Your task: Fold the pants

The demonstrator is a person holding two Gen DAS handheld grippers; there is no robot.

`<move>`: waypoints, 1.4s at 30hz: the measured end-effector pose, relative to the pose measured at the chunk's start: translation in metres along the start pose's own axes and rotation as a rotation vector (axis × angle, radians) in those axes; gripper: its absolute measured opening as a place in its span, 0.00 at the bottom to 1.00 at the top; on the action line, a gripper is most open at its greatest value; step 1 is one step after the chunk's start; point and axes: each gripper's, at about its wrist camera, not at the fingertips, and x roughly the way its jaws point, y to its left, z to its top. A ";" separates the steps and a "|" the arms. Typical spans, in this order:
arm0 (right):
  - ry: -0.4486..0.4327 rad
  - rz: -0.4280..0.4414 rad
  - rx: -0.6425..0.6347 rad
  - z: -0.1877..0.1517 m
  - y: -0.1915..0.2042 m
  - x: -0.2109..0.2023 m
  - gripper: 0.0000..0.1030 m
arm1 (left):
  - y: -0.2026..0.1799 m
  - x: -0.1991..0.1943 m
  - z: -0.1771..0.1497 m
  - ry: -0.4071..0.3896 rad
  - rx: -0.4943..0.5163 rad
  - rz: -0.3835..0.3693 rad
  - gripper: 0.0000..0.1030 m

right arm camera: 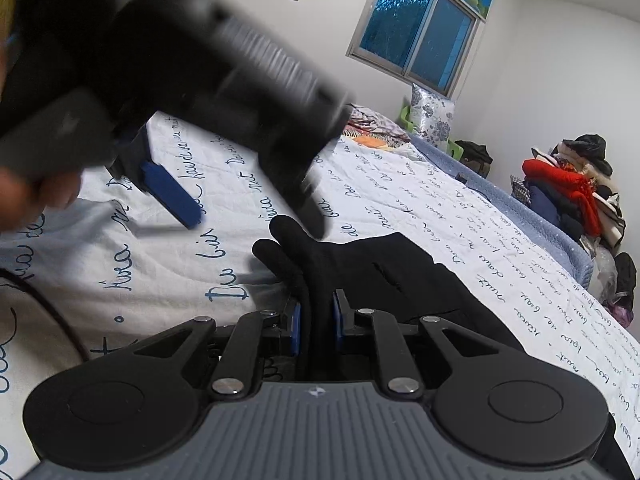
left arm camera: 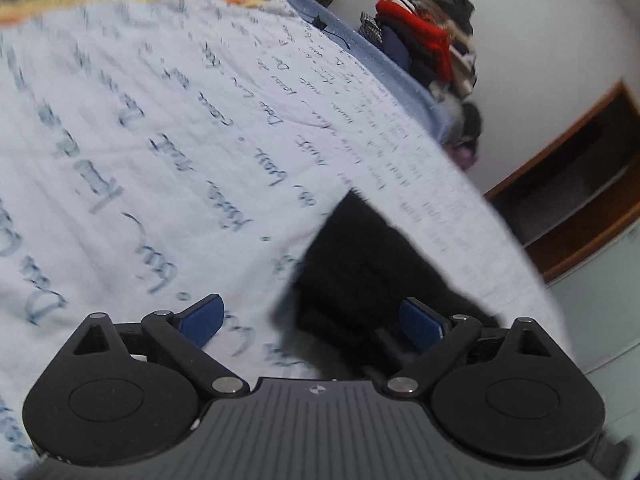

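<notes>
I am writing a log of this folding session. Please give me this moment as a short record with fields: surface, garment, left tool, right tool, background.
surface: bed sheet, white with blue handwriting print
garment: black pants, lying on the sheet
left tool: left tool open, nothing between its pads, above the sheet beside the pants
right tool: right tool shut on a fold of the pants
background: pile of clothes by the wall, window
</notes>
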 end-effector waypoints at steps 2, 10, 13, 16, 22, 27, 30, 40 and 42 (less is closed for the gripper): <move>-0.019 -0.008 0.011 -0.001 -0.001 -0.003 0.15 | 0.002 0.005 0.007 0.024 -0.046 -0.071 0.92; -0.078 -0.027 0.052 -0.002 -0.009 -0.010 0.15 | 0.004 0.068 0.026 0.207 -0.185 -0.177 0.82; -0.083 -0.028 0.063 -0.003 -0.011 -0.010 0.15 | 0.009 0.094 0.029 0.259 -0.229 -0.160 0.27; -0.072 -0.024 0.067 -0.002 -0.012 -0.009 0.15 | 0.008 0.105 0.029 0.267 -0.214 -0.131 0.20; -0.036 -0.004 0.080 0.000 -0.017 -0.027 0.27 | -0.040 0.078 0.026 0.173 0.058 -0.006 0.18; -0.076 0.123 0.519 -0.034 -0.090 -0.096 0.87 | -0.126 0.041 0.005 0.016 0.416 0.054 0.18; -0.119 0.250 0.948 -0.078 -0.161 -0.131 0.88 | -0.179 0.027 -0.024 -0.040 0.557 0.005 0.17; -0.263 0.565 1.956 -0.243 -0.247 -0.127 0.91 | -0.218 0.096 -0.136 0.334 0.459 -0.302 0.41; -0.256 0.562 1.941 -0.242 -0.245 -0.129 0.91 | -0.205 0.089 -0.131 0.349 0.389 -0.389 0.41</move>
